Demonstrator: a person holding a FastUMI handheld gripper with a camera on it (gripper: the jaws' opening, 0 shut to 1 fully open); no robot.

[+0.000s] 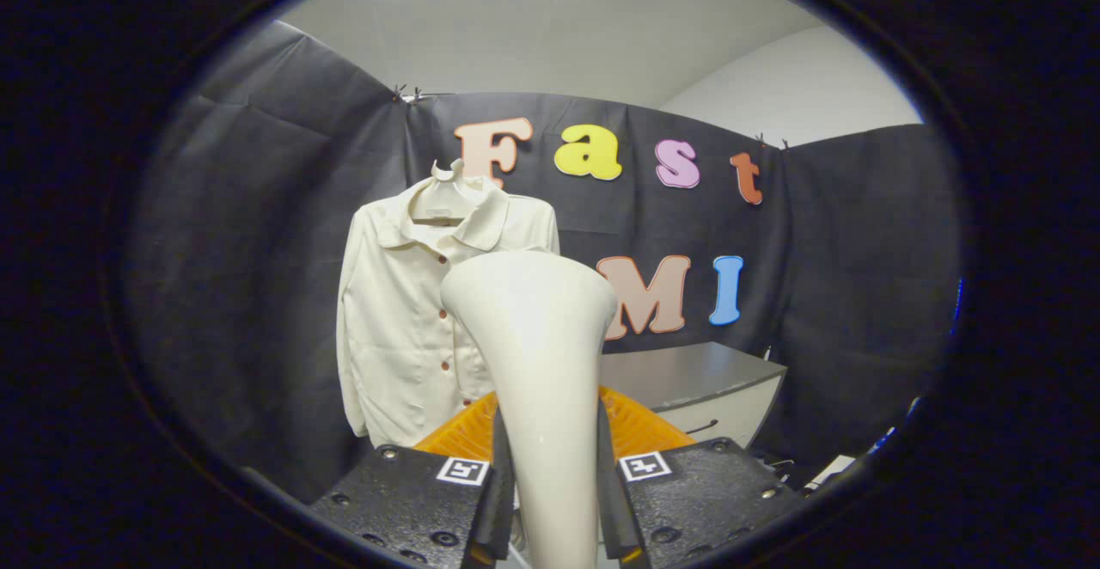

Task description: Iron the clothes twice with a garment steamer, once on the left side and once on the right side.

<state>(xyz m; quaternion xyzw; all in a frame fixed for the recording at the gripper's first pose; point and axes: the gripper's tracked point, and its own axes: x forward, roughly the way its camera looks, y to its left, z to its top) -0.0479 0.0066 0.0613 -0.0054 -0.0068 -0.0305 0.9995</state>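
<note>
Gripper view looks forward along the two fingers of the hand-held gripper (554,500), which is clamped on the neck of a cream garment steamer (537,354): a finger presses on each side of the narrow stem, and the steamer widens upward into a flared head that rises well ahead of the fingers. Behind the stem, just past the fingertips, an orange ribbed piece (636,431) spreads out to both sides; what it belongs to cannot be told. Beyond the steamer, slightly to the left of it, a cream button-front shirt (404,320) hangs on a white hanger (447,175) against the black cloth wall (258,251), collar up, its front facing the camera, its row of small dark buttons running down beside the steamer head. The steamer head overlaps the shirt's right half as seen here, but whether it touches the cloth cannot be told. The shirt's left sleeve hangs straight with bare black cloth beside it, so that side is open. To the right of the steamer, farther back, a grey table (687,376) with a pale drawer front and a dark handle stands against the wall; its near corner points toward the fingers. Above the cloth wall's top edge a white ceiling (550,27) shows.
</note>
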